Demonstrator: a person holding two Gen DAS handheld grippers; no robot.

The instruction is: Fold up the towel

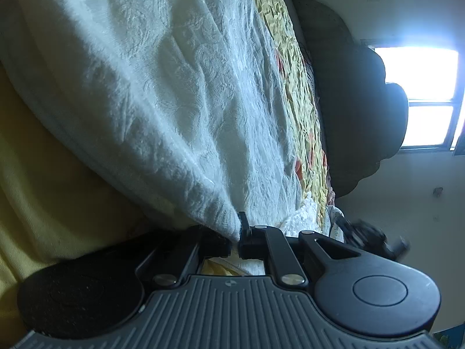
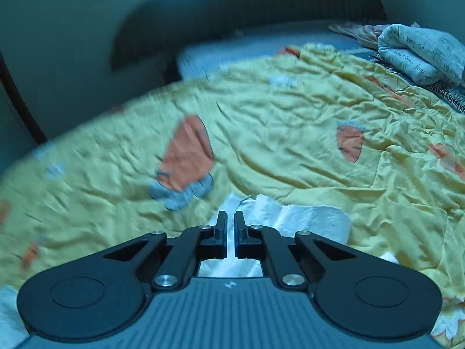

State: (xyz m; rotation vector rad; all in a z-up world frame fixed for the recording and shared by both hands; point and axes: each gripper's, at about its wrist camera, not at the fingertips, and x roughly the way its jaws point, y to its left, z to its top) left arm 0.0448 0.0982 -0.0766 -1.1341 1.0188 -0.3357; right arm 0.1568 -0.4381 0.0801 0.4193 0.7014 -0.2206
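Observation:
A white textured towel [image 1: 162,87] hangs taut across the left wrist view, and its corner runs down into my left gripper [image 1: 237,226], which is shut on it. In the right wrist view the towel [image 2: 308,218] lies crumpled on the yellow bedspread [image 2: 290,131] under and just beyond my right gripper [image 2: 231,218]. That gripper's fingers stand almost together with white cloth in the narrow gap between them. The right gripper [image 1: 363,235] also shows as a dark blur low on the right of the left wrist view.
The yellow bedspread [image 1: 43,189] with orange patches covers the bed. A folded white quilt with script print [image 2: 418,55] lies at the far right corner. Dark cushions [image 1: 348,101] stand by a bright window [image 1: 421,87]. A wall rises beyond the bed's far edge.

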